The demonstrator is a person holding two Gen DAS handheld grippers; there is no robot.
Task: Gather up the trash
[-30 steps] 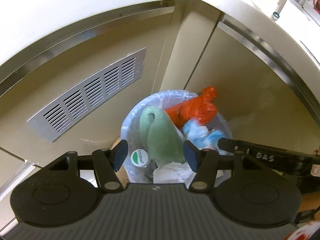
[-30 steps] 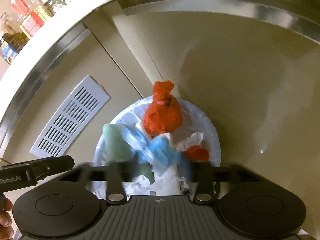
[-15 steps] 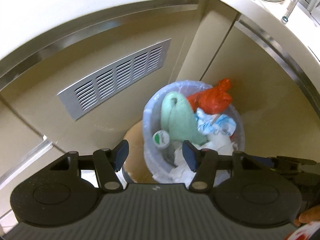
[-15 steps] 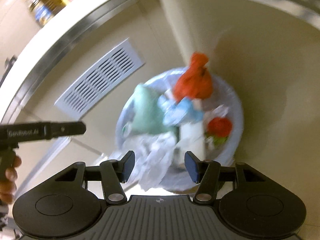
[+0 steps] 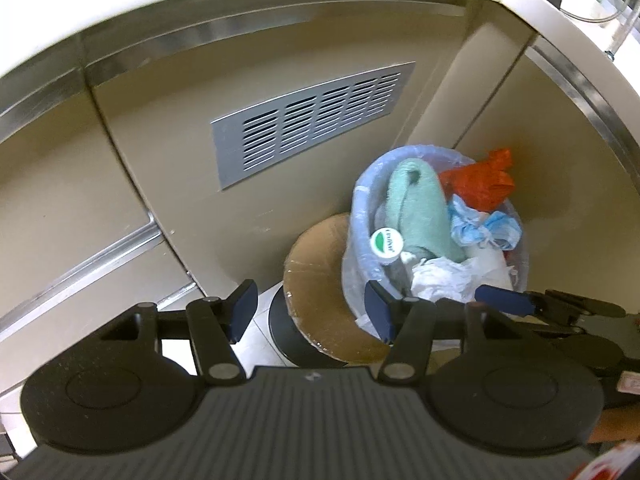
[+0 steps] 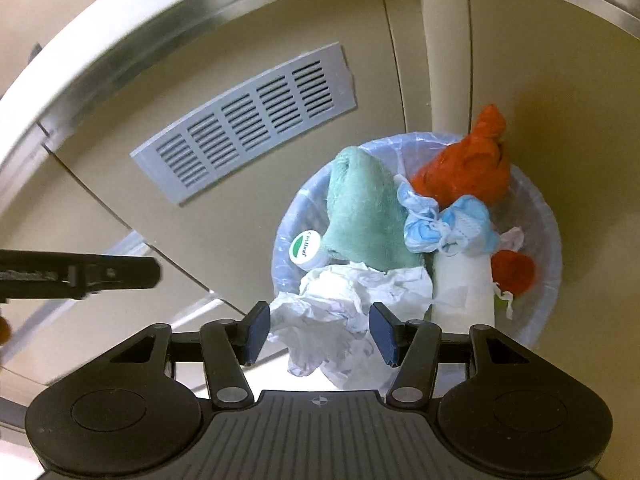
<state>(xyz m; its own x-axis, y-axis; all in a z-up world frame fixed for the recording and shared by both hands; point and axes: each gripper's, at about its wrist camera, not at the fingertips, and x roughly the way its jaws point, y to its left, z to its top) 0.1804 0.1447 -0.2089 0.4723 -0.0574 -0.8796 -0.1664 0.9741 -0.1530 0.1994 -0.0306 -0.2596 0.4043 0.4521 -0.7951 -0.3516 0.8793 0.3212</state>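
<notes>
A waste bin (image 5: 360, 216) (image 6: 554, 240) with a clear liner stands on the floor in the cabinet corner, heaped full. In it lie a green cloth (image 5: 416, 208) (image 6: 364, 208), a knotted red bag (image 5: 476, 180) (image 6: 468, 164), a blue face mask (image 5: 480, 228) (image 6: 448, 224), a white-capped bottle (image 5: 386, 242) (image 6: 306, 248) and crumpled white paper (image 5: 440, 276) (image 6: 348, 312) spilling over the near rim. My left gripper (image 5: 311, 308) (image 6: 80, 276) hangs open to the left of the bin, holding nothing. My right gripper (image 6: 318, 332) (image 5: 504, 298) is open above the white paper, pads apart from it.
A round brown disc (image 5: 320, 280) on a black base stands against the bin's left side. Beige cabinet doors with a grey vent grille (image 5: 312, 120) (image 6: 244, 124) enclose the corner. A white counter edge (image 5: 560, 8) runs above. A white roll (image 6: 464, 288) stands upright in the bin.
Both grippers have drifted left, so the bin now sits further right in both views. The brown disc has come into the left view. The right gripper has rolled. Both stay open.
</notes>
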